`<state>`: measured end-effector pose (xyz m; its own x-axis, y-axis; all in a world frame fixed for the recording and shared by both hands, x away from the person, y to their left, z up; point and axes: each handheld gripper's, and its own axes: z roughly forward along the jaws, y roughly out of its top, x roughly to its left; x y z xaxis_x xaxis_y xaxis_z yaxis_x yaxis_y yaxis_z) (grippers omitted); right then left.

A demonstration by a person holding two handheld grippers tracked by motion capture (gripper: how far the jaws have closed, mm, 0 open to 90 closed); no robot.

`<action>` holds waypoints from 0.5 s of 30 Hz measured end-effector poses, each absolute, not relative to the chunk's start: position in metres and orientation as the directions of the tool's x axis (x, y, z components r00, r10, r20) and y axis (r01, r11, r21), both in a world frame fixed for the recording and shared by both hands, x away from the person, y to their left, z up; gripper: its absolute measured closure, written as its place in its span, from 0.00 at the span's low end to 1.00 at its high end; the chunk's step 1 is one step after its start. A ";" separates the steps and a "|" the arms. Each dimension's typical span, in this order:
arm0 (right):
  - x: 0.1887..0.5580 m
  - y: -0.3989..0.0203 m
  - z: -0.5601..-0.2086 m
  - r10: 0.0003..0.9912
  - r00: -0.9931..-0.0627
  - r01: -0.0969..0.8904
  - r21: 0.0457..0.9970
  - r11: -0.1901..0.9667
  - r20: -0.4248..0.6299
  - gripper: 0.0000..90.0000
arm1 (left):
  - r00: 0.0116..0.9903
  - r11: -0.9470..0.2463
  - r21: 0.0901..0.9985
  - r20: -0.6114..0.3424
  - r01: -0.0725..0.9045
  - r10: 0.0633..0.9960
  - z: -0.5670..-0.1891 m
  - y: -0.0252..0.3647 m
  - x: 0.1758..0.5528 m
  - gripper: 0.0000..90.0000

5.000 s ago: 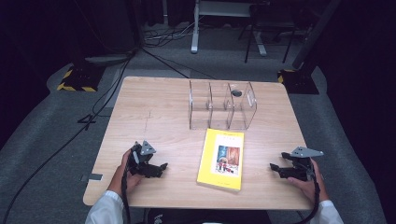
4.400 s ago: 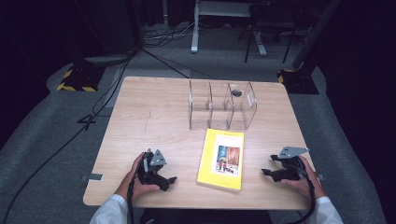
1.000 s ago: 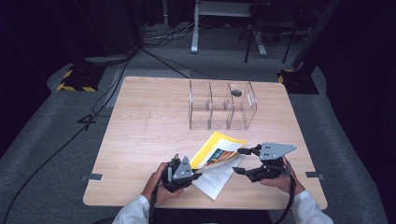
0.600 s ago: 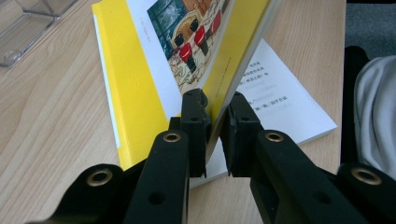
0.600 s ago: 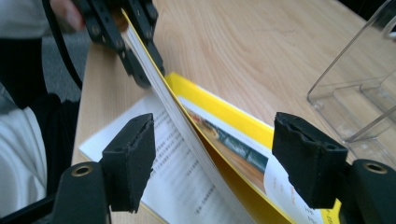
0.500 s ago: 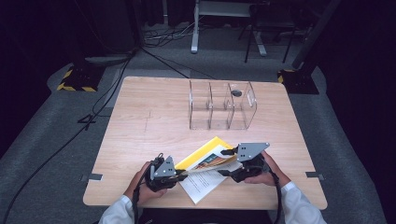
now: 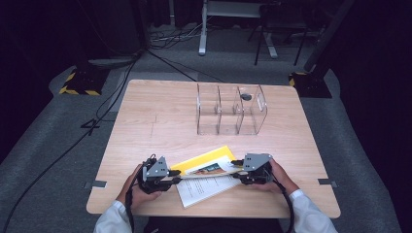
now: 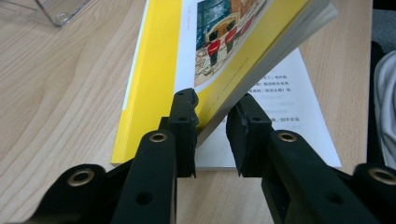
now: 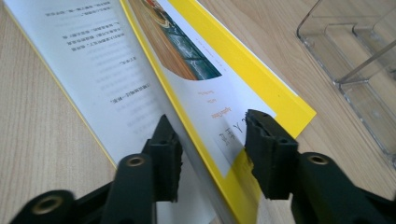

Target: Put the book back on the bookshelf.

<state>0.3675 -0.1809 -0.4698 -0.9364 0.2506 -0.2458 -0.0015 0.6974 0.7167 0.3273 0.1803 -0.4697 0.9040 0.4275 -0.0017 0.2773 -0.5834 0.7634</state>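
The left gripper (image 7: 174, 175) sits near the table's (image 7: 145, 121) front edge, bare wood to its left; its 2 jaws have just been easing apart, loosely straddling the yellow book's (image 7: 206, 162) raised cover. The right gripper (image 7: 237, 168) has been closing over the cover's opposite edge, pads not yet pressing. The clear organizer (image 7: 231, 109) stands well beyond.

Yellow-covered book (image 7: 206, 160) with white pages, black grippers, clear organizer (image 7: 231, 109)
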 end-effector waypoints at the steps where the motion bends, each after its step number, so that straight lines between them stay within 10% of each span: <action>1: 0.367 -0.182 -0.470 0.246 -0.938 -0.011 0.730 0.683 -0.245 0.73 | 0.902 -0.577 0.767 -0.007 0.282 0.432 -0.469 0.181 0.328 0.80; 15: 0.353 -0.167 -0.468 0.239 -0.912 -0.097 0.742 0.663 -0.332 0.90 | 0.852 -0.533 0.781 0.002 0.326 0.523 -0.459 0.199 0.356 0.58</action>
<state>0.3525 -0.1670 -0.4680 -0.9125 0.2390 -0.3321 -0.0966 0.6629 0.7425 0.3564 0.1985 -0.4592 0.8521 0.5234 0.0017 0.3259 -0.5332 0.7807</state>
